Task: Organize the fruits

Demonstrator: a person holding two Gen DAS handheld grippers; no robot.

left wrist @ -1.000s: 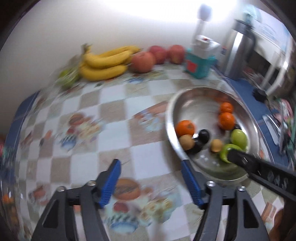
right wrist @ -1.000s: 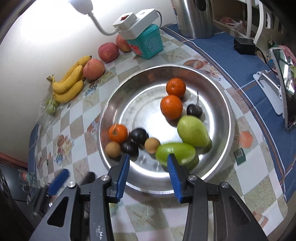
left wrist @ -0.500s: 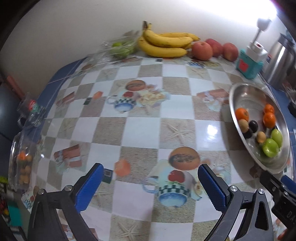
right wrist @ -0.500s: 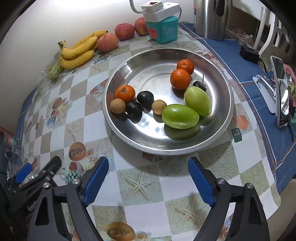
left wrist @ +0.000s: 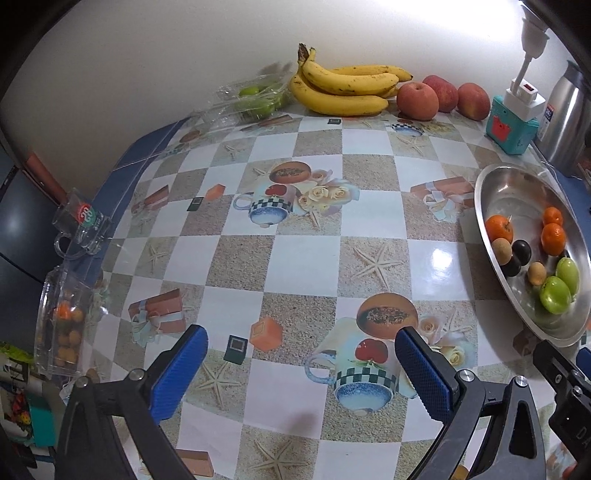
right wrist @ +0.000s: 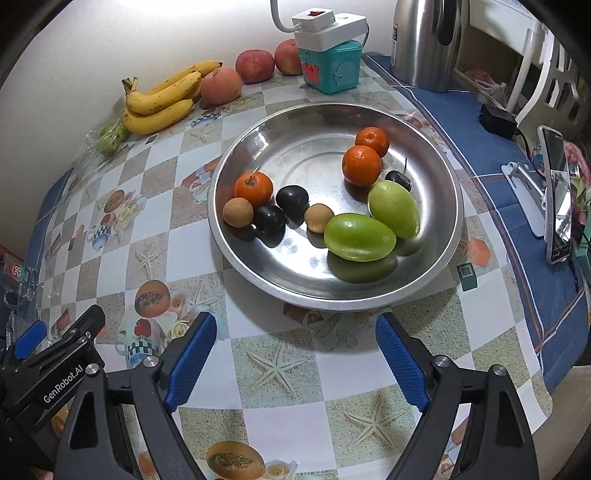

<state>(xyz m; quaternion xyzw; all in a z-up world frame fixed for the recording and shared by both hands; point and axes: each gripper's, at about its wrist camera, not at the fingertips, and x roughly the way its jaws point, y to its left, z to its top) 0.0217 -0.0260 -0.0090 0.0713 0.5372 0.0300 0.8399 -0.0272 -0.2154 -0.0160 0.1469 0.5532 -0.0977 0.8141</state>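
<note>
Behind bowl (right wrist: 452,221): bananas (right wrist: 162,99), apples (right wrist: 255,65), kettle (right wrist: 424,40)

Sharp, evenly lit from a far-wall lamp (left wrist: 532,22), glare spot on tablecloth (left wrist: 441,258), soft fruit shadows in steel bowl (right wrist: 439,254), heavy fisheye vignetting at corners.

One legible mark — "GenRobot.AI" in white on the left gripper (right wrist: 55,354) arm.

Plain white wall (left wrist: 155,74) behind desk (left wrist: 306,254); checkered printed cloth, blue border; bright glare upper right; white chair (right wrist: 546,85) beyond
</note>
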